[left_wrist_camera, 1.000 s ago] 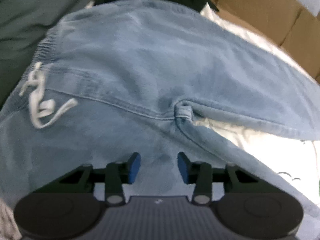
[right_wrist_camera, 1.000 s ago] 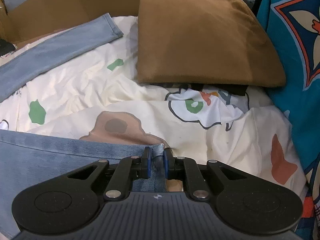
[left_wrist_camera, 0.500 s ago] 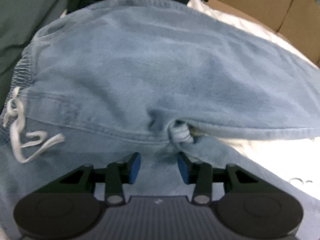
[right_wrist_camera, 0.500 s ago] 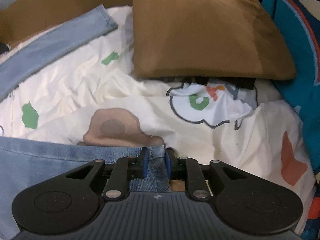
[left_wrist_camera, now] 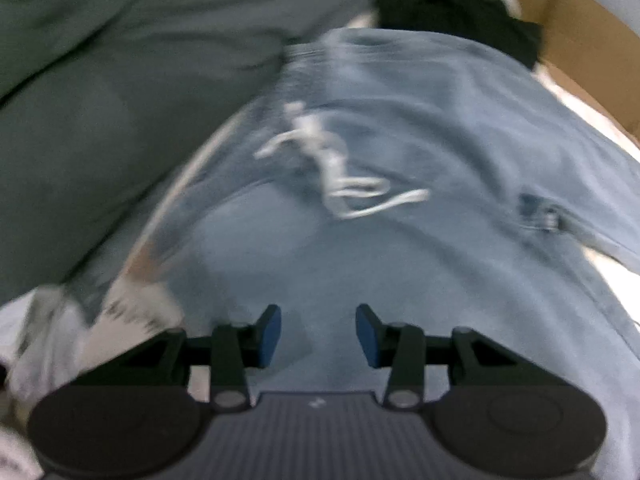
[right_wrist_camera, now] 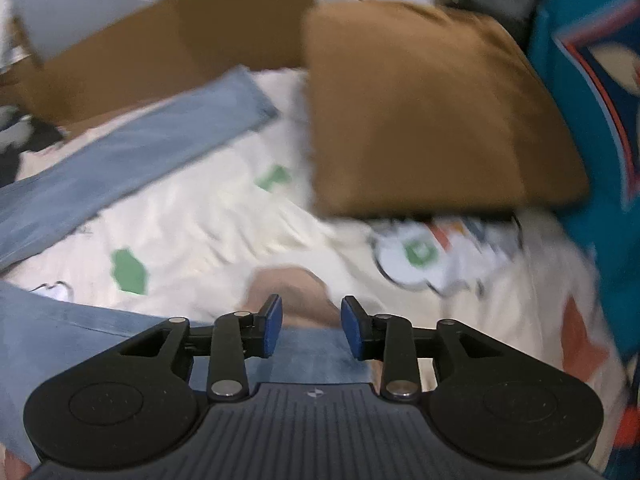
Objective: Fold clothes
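Denim fills both my views: the light blue drawstring jeans (left_wrist_camera: 420, 128) lie spread on the cream patterned bedsheet (right_wrist_camera: 192, 216). My left gripper (left_wrist_camera: 318, 334) hangs released above the seat, its white cord (left_wrist_camera: 340, 176) ahead. My right gripper (right_wrist_camera: 311, 328) has just been opening; its blue pads (right_wrist_camera: 272, 326) stand clear of the hem below. One leg (right_wrist_camera: 132, 160) runs toward the brown cushion (right_wrist_camera: 420, 112).

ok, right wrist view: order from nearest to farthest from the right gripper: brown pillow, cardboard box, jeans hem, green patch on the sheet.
From the right gripper:
1. jeans hem, directly beneath the gripper.
2. green patch, left on the sheet.
3. brown pillow, upper right.
4. cardboard box, behind, upper left.
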Motion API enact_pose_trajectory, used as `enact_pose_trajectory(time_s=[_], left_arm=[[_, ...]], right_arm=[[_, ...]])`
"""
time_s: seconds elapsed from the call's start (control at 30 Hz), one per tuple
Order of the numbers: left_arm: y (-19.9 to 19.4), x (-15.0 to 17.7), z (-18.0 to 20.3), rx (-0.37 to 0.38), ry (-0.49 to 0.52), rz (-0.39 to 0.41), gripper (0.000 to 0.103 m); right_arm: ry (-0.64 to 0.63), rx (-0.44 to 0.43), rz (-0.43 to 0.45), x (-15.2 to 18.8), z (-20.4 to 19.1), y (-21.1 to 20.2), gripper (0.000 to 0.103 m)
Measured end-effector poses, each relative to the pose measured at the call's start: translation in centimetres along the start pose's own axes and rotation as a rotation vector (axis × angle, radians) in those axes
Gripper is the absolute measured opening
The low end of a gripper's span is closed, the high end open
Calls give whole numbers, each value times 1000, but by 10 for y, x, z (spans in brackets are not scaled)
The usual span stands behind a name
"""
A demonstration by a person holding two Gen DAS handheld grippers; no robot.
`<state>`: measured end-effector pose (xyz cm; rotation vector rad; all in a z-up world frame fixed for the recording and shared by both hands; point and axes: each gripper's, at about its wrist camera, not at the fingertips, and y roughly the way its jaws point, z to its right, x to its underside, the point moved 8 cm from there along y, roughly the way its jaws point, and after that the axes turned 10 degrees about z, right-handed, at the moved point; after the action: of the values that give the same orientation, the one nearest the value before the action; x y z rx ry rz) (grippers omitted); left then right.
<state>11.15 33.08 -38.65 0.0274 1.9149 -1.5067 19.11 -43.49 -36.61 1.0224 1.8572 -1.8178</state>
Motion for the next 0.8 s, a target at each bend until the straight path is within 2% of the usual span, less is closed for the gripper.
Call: enact_pose_trajectory(time_s=[0.1, 0.13, 0.2, 0.27, 0.37, 0.5, 0.57, 0.67, 0.7, 0.77, 0.8], left_arm=[[-5, 8, -34, -52, -74, -2, 42], [-5, 10, -43, -62, -99, 0, 31], [-2, 14, -54, -36, -140, -13, 16], [1, 14, -56, -11, -160, -9, 16], [3, 10, -49, 36, -152, 14, 16], [19, 13, -22, 109, -87, -23, 15], [33, 20, -13, 117, -38, -58, 18], [56, 34, -14, 46, 62, -92, 17], [60, 33, -21, 15, 61, -85, 16], [68, 31, -37, -45, 40, -70, 3], [70, 29, -47, -65, 13, -68, 3]], right_arm=[[-70, -48, -16, -7, -22, 2, 43], [-92, -60, -18, -10, -29, 3, 43], [-118, -84, -17, -15, -41, 6, 44], [-130, -112, -16, -19, -53, 8, 48], [-173, -140, -6, -26, -72, 11, 48], [-237, -161, 5, -33, -97, 14, 49], [-252, -179, -8, -33, -109, 16, 49], [-282, -226, -55, -31, -127, 22, 49], [-294, -243, -73, -31, -133, 25, 49], [-349, -287, -112, -30, -147, 28, 49], [-386, -310, -132, -31, -154, 30, 49]])
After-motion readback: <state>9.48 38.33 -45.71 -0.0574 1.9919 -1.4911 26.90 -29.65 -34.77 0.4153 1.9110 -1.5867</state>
